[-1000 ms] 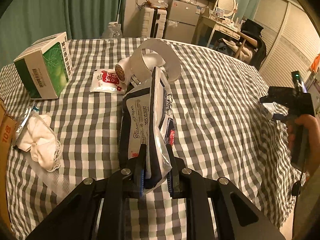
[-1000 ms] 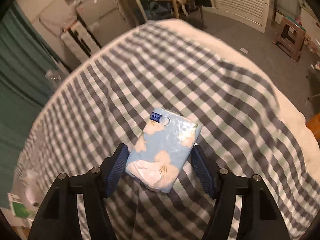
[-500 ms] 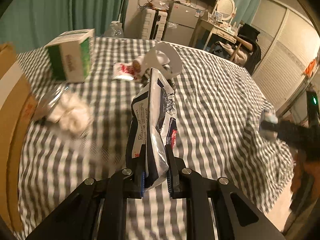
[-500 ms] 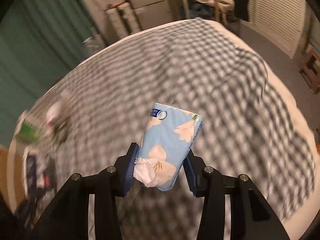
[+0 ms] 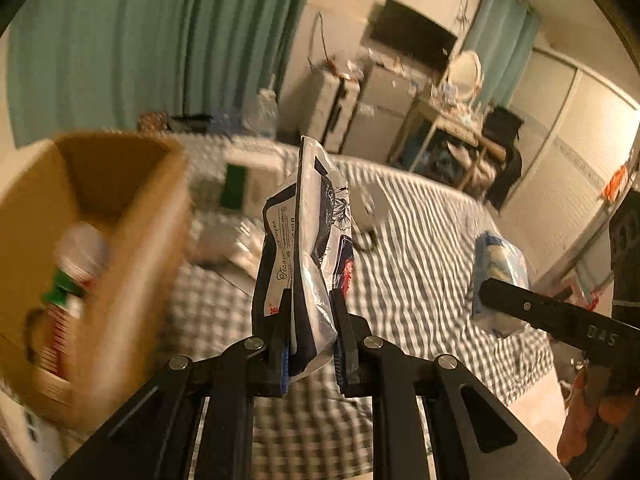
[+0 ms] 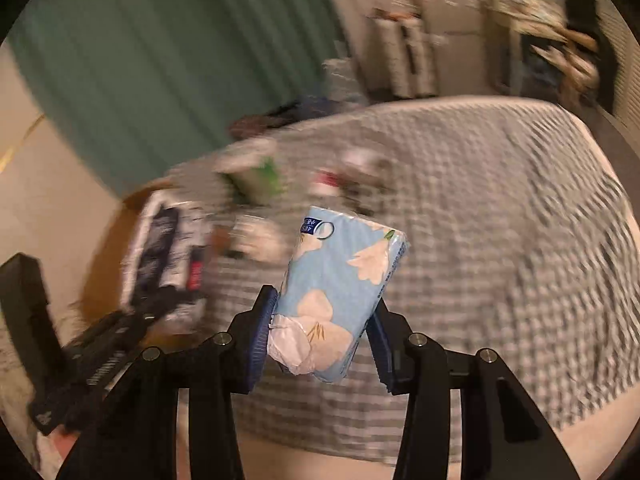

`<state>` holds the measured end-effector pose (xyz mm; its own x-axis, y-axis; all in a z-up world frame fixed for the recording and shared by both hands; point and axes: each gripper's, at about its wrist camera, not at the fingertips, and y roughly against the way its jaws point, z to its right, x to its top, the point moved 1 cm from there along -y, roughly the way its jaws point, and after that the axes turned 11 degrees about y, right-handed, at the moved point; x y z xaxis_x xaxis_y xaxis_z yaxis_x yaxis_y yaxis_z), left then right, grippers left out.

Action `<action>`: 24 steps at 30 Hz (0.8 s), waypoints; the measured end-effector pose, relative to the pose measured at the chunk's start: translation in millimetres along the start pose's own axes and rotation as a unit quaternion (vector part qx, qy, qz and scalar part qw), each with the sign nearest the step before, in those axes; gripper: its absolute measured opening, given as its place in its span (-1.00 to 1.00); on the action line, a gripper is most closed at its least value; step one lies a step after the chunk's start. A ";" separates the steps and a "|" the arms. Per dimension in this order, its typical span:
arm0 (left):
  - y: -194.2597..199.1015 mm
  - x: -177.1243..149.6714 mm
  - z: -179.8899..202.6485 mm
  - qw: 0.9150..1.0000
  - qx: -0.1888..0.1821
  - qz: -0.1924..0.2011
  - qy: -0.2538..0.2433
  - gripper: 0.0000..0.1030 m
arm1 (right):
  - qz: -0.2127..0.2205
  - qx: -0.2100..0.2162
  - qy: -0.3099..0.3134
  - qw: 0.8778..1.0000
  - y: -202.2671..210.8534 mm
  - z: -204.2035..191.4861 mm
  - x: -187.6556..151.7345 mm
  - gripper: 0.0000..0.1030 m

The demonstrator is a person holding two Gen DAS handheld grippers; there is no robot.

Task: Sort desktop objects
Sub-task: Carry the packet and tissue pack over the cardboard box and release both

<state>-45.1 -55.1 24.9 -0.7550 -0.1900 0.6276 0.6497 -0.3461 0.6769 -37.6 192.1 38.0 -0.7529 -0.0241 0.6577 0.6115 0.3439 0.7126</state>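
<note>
My left gripper (image 5: 310,340) is shut on a dark blue and white tissue pack (image 5: 304,240) and holds it upright in the air beside an open cardboard box (image 5: 92,248). My right gripper (image 6: 320,340) is shut on a light blue flowered tissue pack (image 6: 340,280), lifted above the checked bed cover (image 6: 500,220). In the left wrist view the blue pack (image 5: 498,276) and the right gripper's finger (image 5: 560,316) show at the right. In the right wrist view the dark pack (image 6: 168,248) and the left gripper (image 6: 132,320) show at the left.
The cardboard box holds a bottle with a green label (image 5: 68,280). A green and white carton (image 5: 244,184), a white fan (image 5: 372,208) and small packets lie blurred on the bed. Suitcases (image 5: 332,108) and a dressing table (image 5: 452,120) stand behind.
Both grippers lifted their packs off the bed and swung left toward the cardboard box. The right gripper closed on the blue pack. The views are motion-blurred now.
</note>
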 end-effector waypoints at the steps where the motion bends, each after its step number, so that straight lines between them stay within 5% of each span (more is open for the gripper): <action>1: 7.6 7.1 -6.2 1.000 0.003 0.005 0.001 -0.69 | 0.005 0.015 0.010 1.000 -1.0 -16.6 8.6 -0.15; 8: 54.8 54.1 -97.7 0.995 0.096 0.033 0.014 -0.69 | 0.007 0.098 0.076 0.992 -43.9 -151.4 58.1 -0.14; 14: 45.9 58.8 -167.4 0.989 0.143 0.011 0.045 -0.69 | -0.044 0.131 0.071 0.988 -110.5 -210.6 63.0 -0.13; 16: 39.4 55.1 -176.5 0.989 0.143 0.003 0.047 -0.68 | -0.053 0.124 0.069 0.988 -122.7 -218.2 61.5 0.01; 18: 29.9 51.3 -184.1 0.986 0.158 -0.009 0.048 -0.52 | -0.051 0.121 0.075 0.989 -128.8 -221.6 61.1 0.17; 19: 27.3 49.9 -185.9 0.986 0.162 -0.014 0.047 -0.12 | -0.043 0.115 0.082 0.989 -127.4 -222.2 61.0 0.17; 20: 23.7 49.0 -188.2 0.984 0.172 -0.020 0.048 0.50 | -0.033 0.102 0.087 0.990 -123.7 -219.6 61.2 0.18; 22: 27.6 44.3 -187.8 0.982 0.181 0.000 0.051 0.73 | -0.025 0.090 0.085 0.992 -117.7 -208.6 61.6 0.27; 24: 30.2 41.7 -183.3 0.982 0.180 0.013 0.052 0.75 | -0.016 0.079 0.076 0.994 -106.8 -190.9 60.6 0.30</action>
<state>-73.2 -241.9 1.0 -0.7303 -0.2930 0.6171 0.6443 0.0047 0.7648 -102.1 -25.3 48.3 -0.7188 -0.1756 0.6727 0.5321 0.4837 0.6949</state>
